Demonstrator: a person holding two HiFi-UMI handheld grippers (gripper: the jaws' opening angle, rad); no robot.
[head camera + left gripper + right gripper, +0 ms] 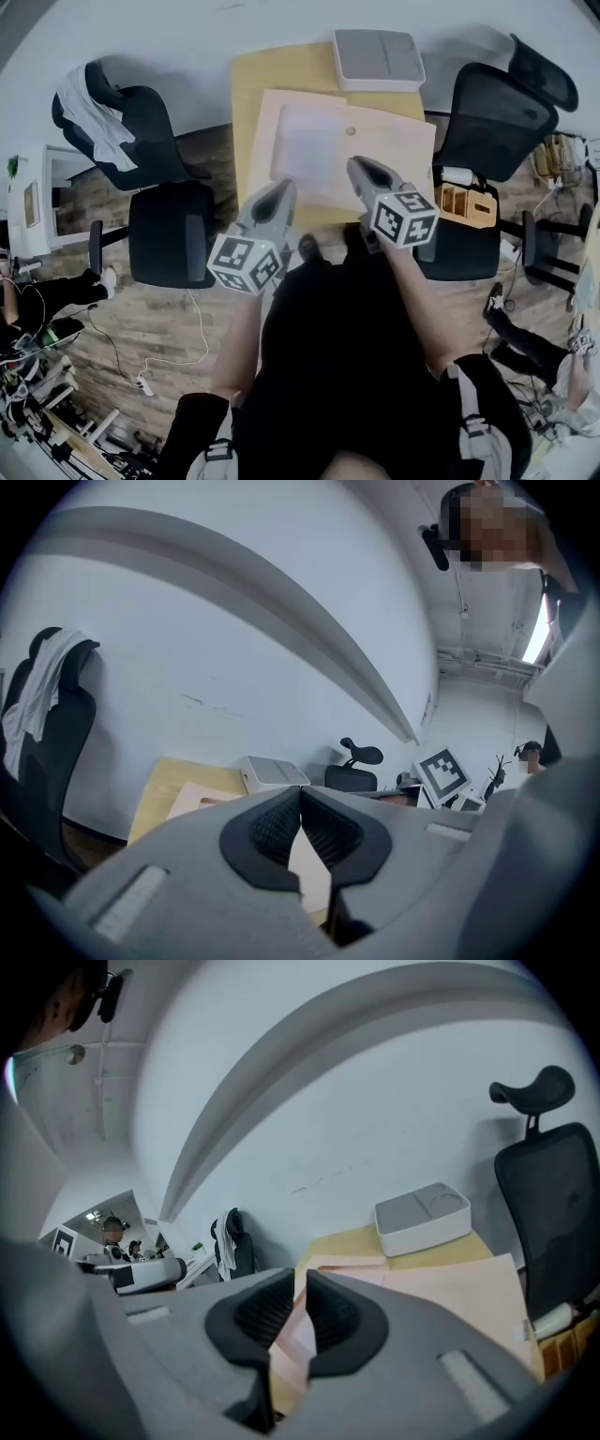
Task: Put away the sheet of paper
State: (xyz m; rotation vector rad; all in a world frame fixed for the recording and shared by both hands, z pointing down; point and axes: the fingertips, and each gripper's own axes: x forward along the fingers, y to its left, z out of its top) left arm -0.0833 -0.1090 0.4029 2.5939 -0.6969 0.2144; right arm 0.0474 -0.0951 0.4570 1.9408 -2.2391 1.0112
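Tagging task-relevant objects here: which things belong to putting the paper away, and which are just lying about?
Job: sheet of paper; tan folder under it; left gripper; right gripper, both empty.
Lying about: grey-white tray; left chair; white cloth on it; right chair; wooden organiser.

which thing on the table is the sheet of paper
Find the light wooden table against the wall, between two black chairs. A wide beige folder covers most of it, and the sheet of paper lies flat on the folder's left part. It is the palest, whitish rectangle, smaller than the folder and thin, unlike the raised grey tray by the wall.
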